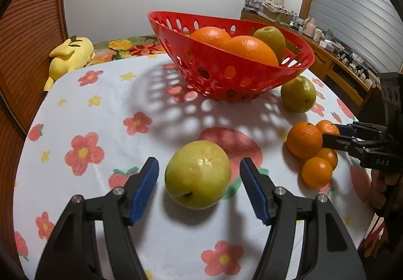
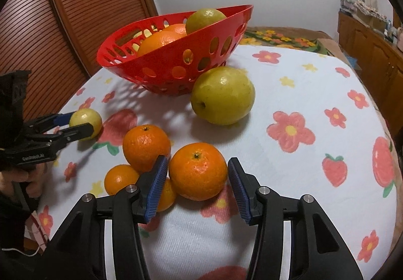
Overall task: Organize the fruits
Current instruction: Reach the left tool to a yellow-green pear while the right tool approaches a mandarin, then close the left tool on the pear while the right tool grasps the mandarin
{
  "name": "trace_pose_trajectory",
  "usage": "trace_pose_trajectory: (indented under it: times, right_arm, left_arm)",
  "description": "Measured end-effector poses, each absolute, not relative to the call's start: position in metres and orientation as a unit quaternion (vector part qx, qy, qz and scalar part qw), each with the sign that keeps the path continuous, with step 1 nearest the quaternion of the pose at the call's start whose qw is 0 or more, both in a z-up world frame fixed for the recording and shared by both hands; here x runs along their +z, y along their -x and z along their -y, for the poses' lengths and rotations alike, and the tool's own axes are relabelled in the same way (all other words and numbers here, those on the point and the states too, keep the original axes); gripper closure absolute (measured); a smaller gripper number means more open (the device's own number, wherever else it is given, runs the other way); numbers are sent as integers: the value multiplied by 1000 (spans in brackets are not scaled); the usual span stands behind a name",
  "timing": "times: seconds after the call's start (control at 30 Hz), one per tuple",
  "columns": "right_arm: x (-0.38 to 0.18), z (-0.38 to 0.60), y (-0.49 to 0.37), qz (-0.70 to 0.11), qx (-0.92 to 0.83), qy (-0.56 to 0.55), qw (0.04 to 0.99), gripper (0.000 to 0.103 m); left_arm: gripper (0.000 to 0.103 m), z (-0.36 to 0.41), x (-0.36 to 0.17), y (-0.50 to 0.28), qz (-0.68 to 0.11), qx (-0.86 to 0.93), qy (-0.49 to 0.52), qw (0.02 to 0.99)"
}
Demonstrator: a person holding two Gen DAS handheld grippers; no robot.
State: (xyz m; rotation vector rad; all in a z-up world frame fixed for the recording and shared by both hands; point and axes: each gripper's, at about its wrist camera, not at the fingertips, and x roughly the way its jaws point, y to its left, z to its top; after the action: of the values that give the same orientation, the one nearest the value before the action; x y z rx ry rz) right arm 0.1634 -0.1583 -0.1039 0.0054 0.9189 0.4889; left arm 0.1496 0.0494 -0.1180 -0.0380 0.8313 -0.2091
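Left gripper (image 1: pixel 199 176) had its blue pads spread wide, straddling a green pear (image 1: pixel 198 174) lying on the floral tablecloth (image 1: pixel 100 108); small gaps showed on both sides, so no contact yet. Right gripper (image 2: pixel 197 178) was likewise spread around a tangerine (image 2: pixel 197 171), the left pad close to or brushing the neighbouring tangerine (image 2: pixel 146 147), hard to tell which. That tangerine sat at the front of a cluster of four, two smaller ones tucked behind the left finger. A second pear (image 2: pixel 223 95) rested just beside the red basket (image 2: pixel 161 78), maybe touching its wall. The basket stood at the far side of the cloth, already holding two oranges (image 1: pixel 248 49) and another pear (image 1: pixel 270 38). Judged handling: the pear looked firm, fairly heavy, with smooth shiny skin, so likely slippery and prone to bruising; best taken across its widest belly, pads level, moderate squeeze. The tangerine looked lighter with soft, slightly pebbled peel that should grip well but dent if crushed; take it at the equator, stem up. Risk: closing on the tangerine could nudge the neighbours and send them rolling. A yellow plush toy (image 1: pixel 69 55) lay beyond the table edge.
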Motion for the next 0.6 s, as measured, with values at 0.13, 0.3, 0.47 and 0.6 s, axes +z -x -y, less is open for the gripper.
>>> trace_pose_trajectory:
  times: [0.13,0.3,0.47,0.6]
  right_arm:
    - [-103,159,-162,-435,234,3,869,56]
    - [-102,163,-158,-430,229,4,873,57]
    - [-101,171,-152,-422,212,17,881,57]
    - [-101,175,-150,-422,208,16,882,57]
  left_arm:
    - [36,-50,-121,-152,-409,-97,19,907]
    - [53,-48,-122,-151,-409,-99,13,907]
    - [53,-48,-121,-151,-409,-98,13,907]
    - [52,-49,-121,-151,-409,-98,15,907]
